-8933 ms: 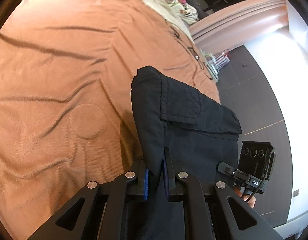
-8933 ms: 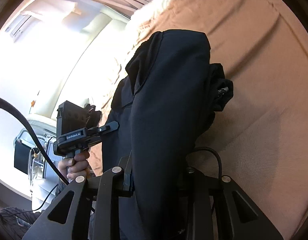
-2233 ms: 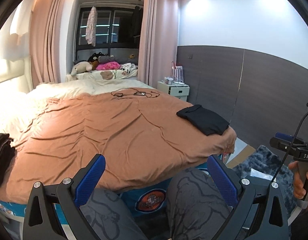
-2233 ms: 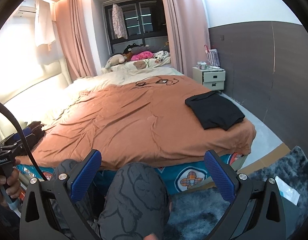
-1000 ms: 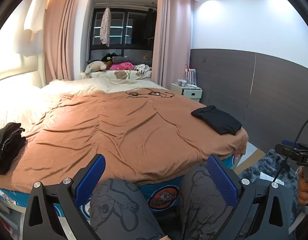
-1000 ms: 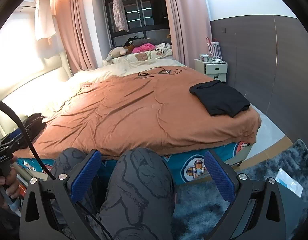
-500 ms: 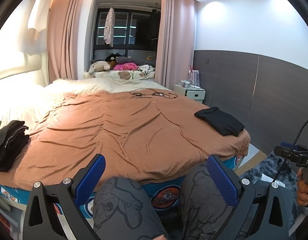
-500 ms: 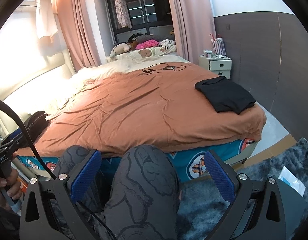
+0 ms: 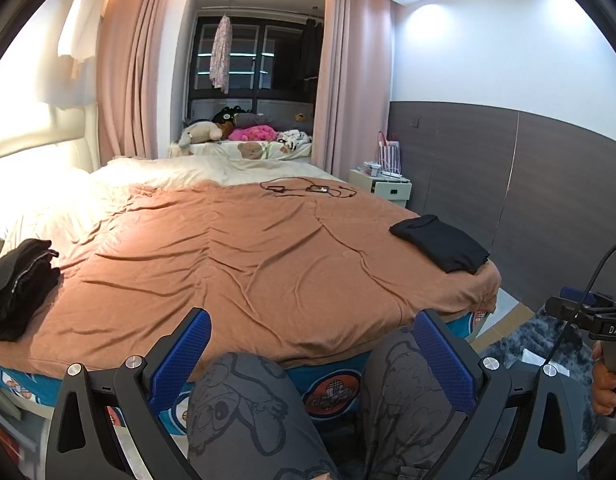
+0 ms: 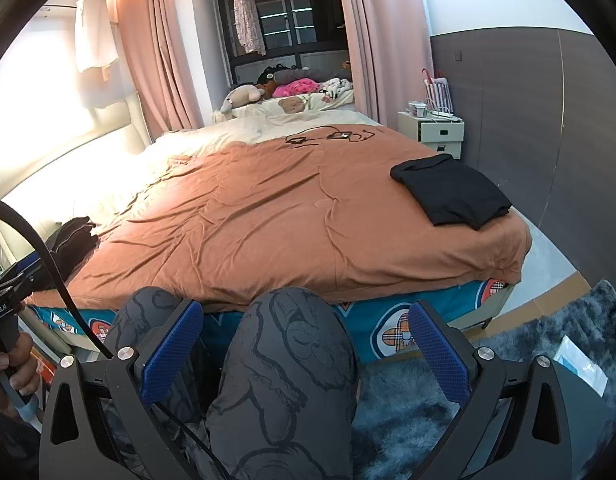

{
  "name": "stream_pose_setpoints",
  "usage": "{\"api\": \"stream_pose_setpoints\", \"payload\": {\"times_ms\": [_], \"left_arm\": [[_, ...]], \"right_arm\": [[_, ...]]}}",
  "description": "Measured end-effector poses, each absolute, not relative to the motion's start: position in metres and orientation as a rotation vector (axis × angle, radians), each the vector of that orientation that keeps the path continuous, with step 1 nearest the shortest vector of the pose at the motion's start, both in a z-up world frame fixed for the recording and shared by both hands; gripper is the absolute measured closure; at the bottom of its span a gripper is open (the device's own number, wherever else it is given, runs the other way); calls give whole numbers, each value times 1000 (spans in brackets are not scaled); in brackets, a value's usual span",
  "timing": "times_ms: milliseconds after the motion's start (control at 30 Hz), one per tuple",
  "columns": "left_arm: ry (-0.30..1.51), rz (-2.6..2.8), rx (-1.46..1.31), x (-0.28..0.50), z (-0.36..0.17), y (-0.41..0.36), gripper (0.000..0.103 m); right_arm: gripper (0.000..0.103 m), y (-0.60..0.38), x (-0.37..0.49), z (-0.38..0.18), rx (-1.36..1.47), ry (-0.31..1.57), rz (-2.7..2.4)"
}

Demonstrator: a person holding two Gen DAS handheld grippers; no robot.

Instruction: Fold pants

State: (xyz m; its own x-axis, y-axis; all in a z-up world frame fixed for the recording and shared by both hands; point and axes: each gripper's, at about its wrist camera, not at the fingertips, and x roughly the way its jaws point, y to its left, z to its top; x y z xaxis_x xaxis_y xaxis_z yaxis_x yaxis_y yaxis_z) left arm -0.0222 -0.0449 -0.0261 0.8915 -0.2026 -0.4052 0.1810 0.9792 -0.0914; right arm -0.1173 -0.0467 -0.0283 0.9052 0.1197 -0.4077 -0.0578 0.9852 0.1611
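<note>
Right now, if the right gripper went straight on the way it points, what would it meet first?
Probably the person's knee, which sits between the open fingers of the right gripper. Past it comes the near edge of the bed. Depth is hard to judge here.

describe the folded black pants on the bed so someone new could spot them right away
Start at the big bed with the orange-brown cover. Go to its near right corner, by the grey wall: the folded black pants lie flat there. The other dark clothes are a rumpled heap at the left edge.

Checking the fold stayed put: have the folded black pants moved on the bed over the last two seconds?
No. The folded black pants lie at the same right corner of the orange blanket, near the nightstand.
</note>
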Motion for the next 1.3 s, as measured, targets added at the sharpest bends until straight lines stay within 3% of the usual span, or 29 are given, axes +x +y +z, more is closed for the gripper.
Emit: {"api": "stream_pose_setpoints", "payload": {"times_ms": [1300], "left_arm": [[437,-191,-52,-24,-25,-43,1]], "right_arm": [[0,-55,-111,-26,139,446,99]]}}
